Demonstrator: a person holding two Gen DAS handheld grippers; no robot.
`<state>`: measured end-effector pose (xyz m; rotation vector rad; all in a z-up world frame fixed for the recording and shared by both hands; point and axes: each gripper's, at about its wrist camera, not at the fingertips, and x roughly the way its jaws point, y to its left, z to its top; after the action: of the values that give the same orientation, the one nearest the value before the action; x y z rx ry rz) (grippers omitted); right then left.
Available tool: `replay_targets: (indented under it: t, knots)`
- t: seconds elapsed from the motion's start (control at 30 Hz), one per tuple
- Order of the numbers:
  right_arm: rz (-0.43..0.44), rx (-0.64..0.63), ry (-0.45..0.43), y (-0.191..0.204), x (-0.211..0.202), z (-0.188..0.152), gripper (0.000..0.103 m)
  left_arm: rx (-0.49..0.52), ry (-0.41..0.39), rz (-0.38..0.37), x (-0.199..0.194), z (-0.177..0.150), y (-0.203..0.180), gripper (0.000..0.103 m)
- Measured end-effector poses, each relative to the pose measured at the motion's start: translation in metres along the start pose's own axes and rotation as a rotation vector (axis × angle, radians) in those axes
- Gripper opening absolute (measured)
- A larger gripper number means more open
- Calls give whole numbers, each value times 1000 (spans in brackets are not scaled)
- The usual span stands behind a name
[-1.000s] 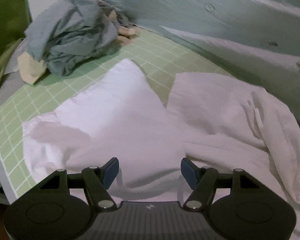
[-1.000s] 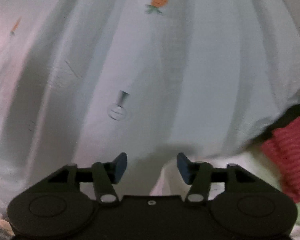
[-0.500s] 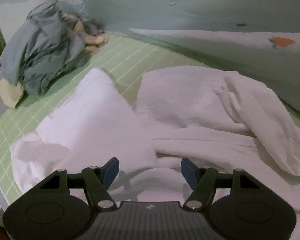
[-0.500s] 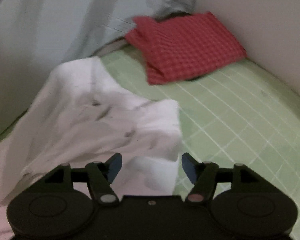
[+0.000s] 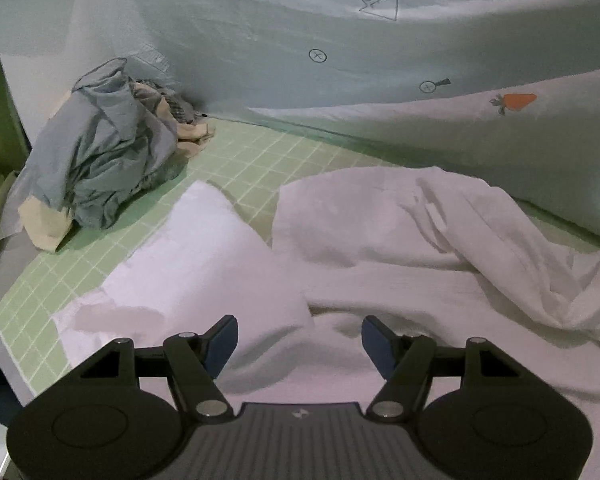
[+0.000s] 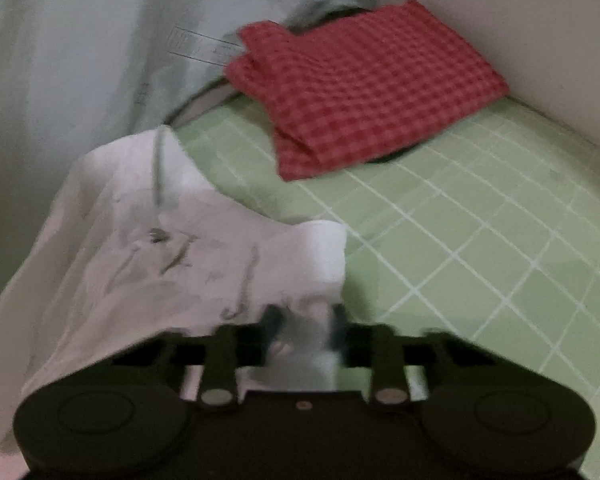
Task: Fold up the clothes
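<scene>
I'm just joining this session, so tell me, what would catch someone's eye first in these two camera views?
A big crumpled white garment sprawls across the green grid mat, right ahead of the open left gripper; the right gripper, blurred, has a corner of it between its fingers. Next come the red checked cloth, folded at the mat's far end in the right view, and a heap of grey-blue clothes at far left.

Left hand-held gripper [image 5: 299,338] agape, right [image 6: 305,326] narrowed

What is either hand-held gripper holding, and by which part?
The right hand-held gripper pinches the white garment at its near edge; the left holds nothing.
</scene>
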<state>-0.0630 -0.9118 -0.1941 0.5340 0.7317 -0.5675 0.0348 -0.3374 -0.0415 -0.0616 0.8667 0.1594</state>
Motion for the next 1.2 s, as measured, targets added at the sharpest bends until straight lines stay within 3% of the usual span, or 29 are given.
replay_targets:
  t: [0.1,0.23,0.33,0.43,0.57,0.63,0.7,0.77,0.97,1.2]
  knots:
    - [-1,-106,-62,2,-32,-3,10,-22,6,0,-10,-12,7,69]
    - [-72,-167,-134,-12,-91,-18,9,-64,0,16,-27,-28,24,69]
    - [-190,-193,-107,-34,-108,-39,9,-100,-2,29,-39,-41,38,69]
    - [-302,-169,-27,-54,-102,-55,10,-174,23,52,-42,-51,63,69]
    - [-353,-214,-10,-42,-105,-60,21,-249,49,78,-35,-51,98,69]
    - [-336,-217,-23,-23,-113,-67,37,-289,69,79,-26,-46,115,69]
    - [-316,-217,-36,-3,-121,-74,63,-320,92,79,-15,-38,131,69]
    - [-296,-217,-50,17,-130,-81,75,-327,101,68,-4,-29,144,69]
    - [-235,-216,-89,78,-154,-104,79,-389,176,14,51,-7,187,69]
    - [-159,-189,-45,155,-170,-165,79,-387,280,-17,107,13,215,69]
